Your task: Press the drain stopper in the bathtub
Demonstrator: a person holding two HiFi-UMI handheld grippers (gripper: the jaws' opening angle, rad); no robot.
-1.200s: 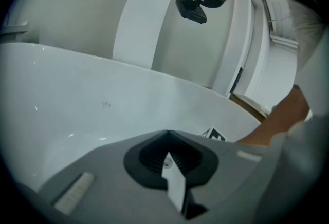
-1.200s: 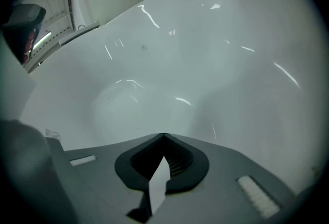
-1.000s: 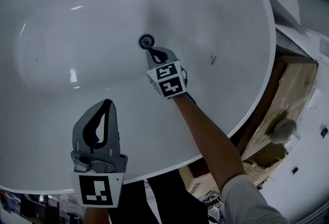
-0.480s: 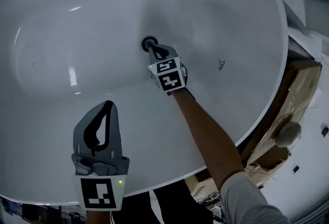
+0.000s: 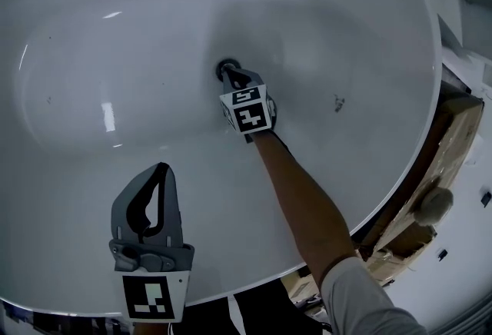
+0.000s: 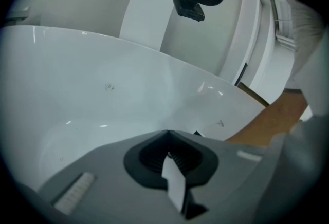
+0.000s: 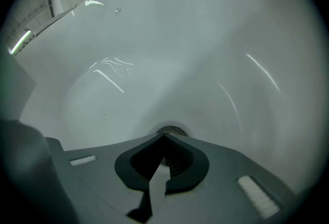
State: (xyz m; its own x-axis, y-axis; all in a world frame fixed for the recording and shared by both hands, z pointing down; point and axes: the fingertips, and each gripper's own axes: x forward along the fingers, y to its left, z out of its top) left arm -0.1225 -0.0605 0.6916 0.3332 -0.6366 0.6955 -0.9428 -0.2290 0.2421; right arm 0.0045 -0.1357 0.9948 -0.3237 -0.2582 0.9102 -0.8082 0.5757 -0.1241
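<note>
A round dark drain stopper sits in the floor of the white bathtub. My right gripper is shut, and its closed tips rest at the stopper's near edge. In the right gripper view the stopper shows just beyond the joined tips of the right gripper. My left gripper hangs shut over the tub's near wall, holding nothing. In its own view the left gripper points across the tub interior.
The tub's curved rim runs along the right. Brown cardboard boxes lie outside it on the right. A person's bare forearm reaches over the near rim. Small dark specks mark the tub surface.
My right gripper has moved forward until its tips meet the stopper. The head view has shifted slightly. The left gripper has stayed put.
</note>
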